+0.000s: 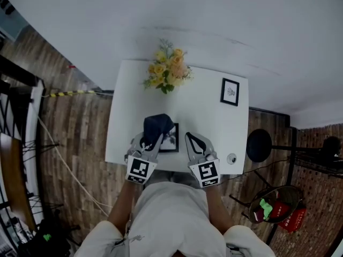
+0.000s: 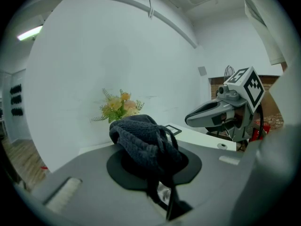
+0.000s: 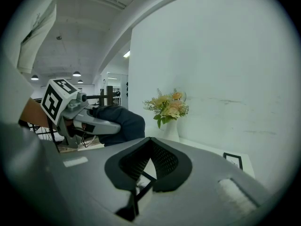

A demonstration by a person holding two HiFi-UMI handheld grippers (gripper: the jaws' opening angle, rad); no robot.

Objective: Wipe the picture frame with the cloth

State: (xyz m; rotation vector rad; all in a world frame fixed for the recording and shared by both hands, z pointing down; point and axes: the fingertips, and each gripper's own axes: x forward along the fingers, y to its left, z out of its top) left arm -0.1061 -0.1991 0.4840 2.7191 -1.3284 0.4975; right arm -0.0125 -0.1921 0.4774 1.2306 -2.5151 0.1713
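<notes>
Status: your left tool (image 1: 149,145) clamps the dark grey knitted cloth (image 1: 157,125); your right tool (image 1: 191,140) is clenched empty.

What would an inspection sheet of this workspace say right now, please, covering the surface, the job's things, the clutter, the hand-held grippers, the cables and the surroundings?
Surface: white table, set against a white wall.
Job's things: dark cloth bunched over the left part of the picture frame near the table's front edge.
Clutter: flowers at the back; second frame at the back right; small round object at the front right.
Grippers: left hand-held gripper shut on the cloth; right hand-held gripper shut, empty.
Cables: white cable on the floor left of the table.
Surroundings: wooden floor; black stool to the right.
</notes>
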